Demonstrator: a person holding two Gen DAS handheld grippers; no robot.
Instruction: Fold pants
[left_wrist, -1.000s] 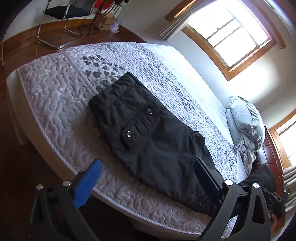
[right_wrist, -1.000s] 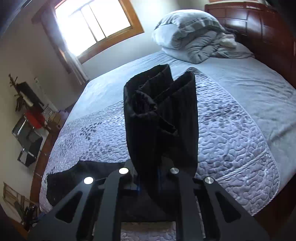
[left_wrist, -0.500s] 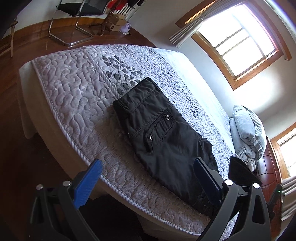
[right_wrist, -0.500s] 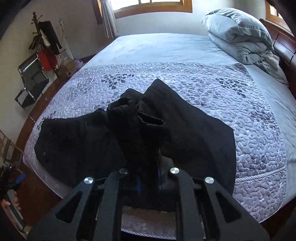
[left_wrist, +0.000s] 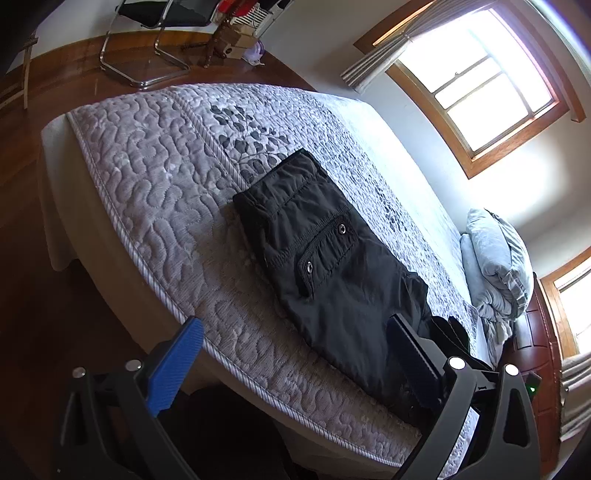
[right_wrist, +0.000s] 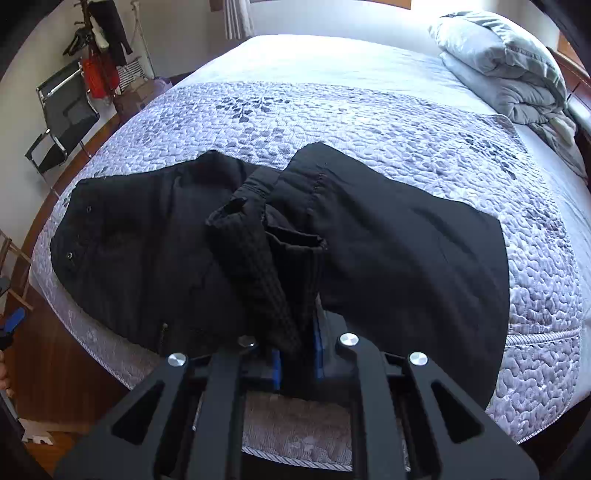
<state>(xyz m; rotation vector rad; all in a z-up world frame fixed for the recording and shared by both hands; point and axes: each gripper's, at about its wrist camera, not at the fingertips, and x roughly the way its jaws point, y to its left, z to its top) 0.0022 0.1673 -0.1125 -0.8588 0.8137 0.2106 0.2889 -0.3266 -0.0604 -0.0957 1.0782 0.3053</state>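
Pants (right_wrist: 406, 251) lie partly folded on the bed (right_wrist: 535, 295), right gripper (right_wrist: 297, 354) clamped on their cuffs mid-fold, left gripper (left_wrist: 291, 365) wide open, empty.

- The left wrist camera looks down from off the foot corner of the bed with the grey quilted cover (left_wrist: 155, 177), facing the bright wooden-framed window (left_wrist: 480, 85).
- The right wrist camera sits close over the bed's near edge, facing across it.
- Both views share the black folded pants (left_wrist: 332, 266) (right_wrist: 406, 236) and the grey bundled duvet (left_wrist: 495, 258) (right_wrist: 506, 62).
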